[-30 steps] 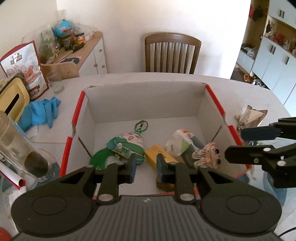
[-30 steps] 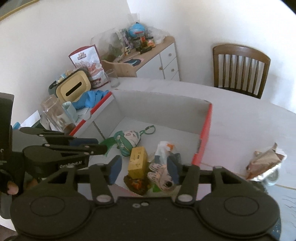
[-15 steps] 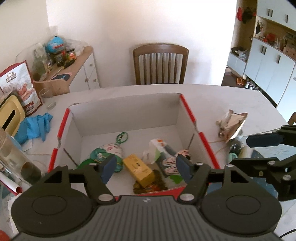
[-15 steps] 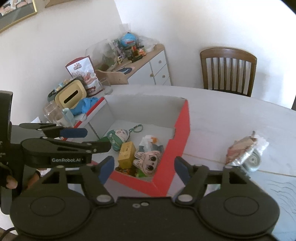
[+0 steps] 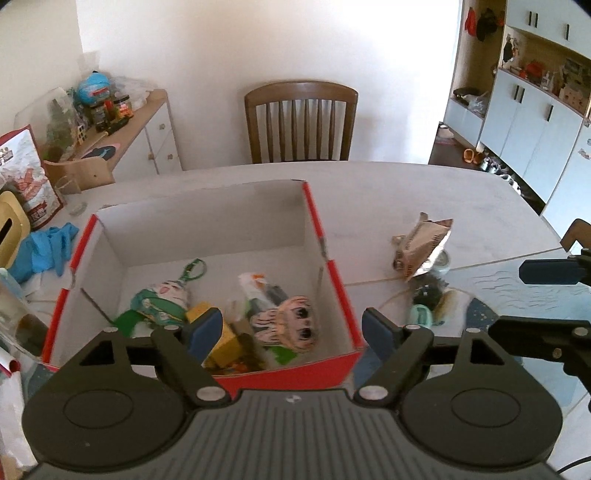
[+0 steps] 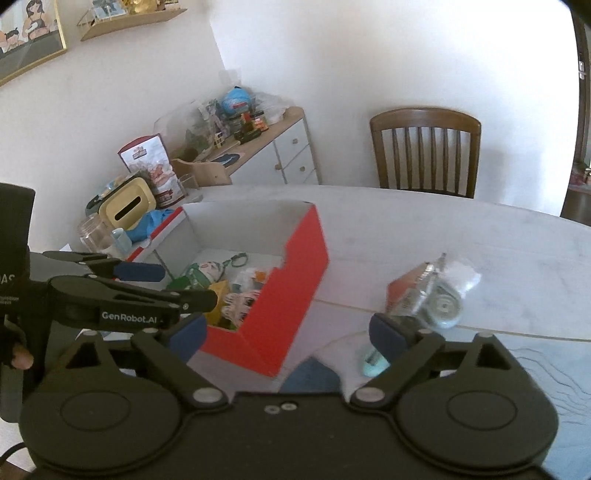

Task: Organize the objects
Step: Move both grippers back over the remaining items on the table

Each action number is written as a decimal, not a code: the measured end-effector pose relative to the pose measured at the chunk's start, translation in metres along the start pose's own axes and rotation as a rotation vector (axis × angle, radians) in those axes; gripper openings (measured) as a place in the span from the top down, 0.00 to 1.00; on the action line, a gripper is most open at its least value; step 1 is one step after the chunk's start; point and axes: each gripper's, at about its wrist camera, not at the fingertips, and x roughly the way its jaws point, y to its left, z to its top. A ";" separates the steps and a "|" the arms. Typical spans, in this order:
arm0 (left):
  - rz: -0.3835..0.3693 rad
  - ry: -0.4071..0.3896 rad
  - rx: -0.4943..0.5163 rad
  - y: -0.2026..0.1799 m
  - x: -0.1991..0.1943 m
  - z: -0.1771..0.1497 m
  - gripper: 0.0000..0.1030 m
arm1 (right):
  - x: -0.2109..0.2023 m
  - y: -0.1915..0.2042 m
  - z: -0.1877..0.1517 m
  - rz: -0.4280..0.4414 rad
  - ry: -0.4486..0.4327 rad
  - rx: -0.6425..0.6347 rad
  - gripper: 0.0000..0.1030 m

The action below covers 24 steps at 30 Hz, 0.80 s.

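A cardboard box [image 5: 325, 236] with red outer faces and plain pale inner walls sits on the table [image 5: 388, 192], toward its left edge; its open top is square-cornered, the wall edges trimmed red. Inside lie soft and boxy things together: a green-and-white plush keychain [image 5: 162, 299] with a green clip loop, a yellow block [image 5: 225, 339], a crumpled white wrapper [image 5: 255, 288], and a flat plush face [image 5: 291, 321] with big dark eyes at the near right corner.

The left gripper [image 5: 291, 328] hangs above the box's near wall, its blue-padded jaws spreading apart with nothing clamped between them. The right gripper [image 6: 288, 332] hangs over the box's near right corner and the bare table beside it — its jaws too are widening, empty.

Only the left view shows the plush face whole; the right view gives the box's smooth red outer side [image 6: 295, 280] instead, and a framed picture [image 6: 26, 33] high on the wall. Right of the box, well apart from it, lie a crinkled foil snack bag [image 5: 424, 243], a small mint-green oval thing [image 5: 421, 315] and a round lid [image 6: 443, 306]. A wooden slat-back chair [image 5: 301, 122] stands at the far edge.
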 end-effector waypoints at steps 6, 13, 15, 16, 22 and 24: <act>0.002 0.007 -0.014 -0.028 0.006 0.001 0.10 | -0.015 -0.025 -0.007 -0.015 -0.001 0.007 0.06; -0.009 -0.003 -0.009 -0.063 0.016 0.003 0.01 | -0.029 -0.057 -0.018 -0.035 0.012 0.014 0.06; -0.018 -0.002 -0.009 -0.072 0.019 0.004 0.00 | -0.031 -0.067 -0.020 -0.044 0.016 0.013 0.06; -0.024 0.001 -0.008 -0.077 0.022 0.005 0.00 | -0.033 -0.072 -0.022 -0.047 0.018 0.013 0.06; -0.067 0.034 -0.019 -0.102 0.043 0.011 0.00 | -0.031 -0.099 -0.028 -0.061 0.042 0.007 0.06; -0.080 0.041 -0.027 -0.108 0.050 0.016 0.00 | -0.028 -0.106 -0.031 -0.059 0.051 -0.006 0.06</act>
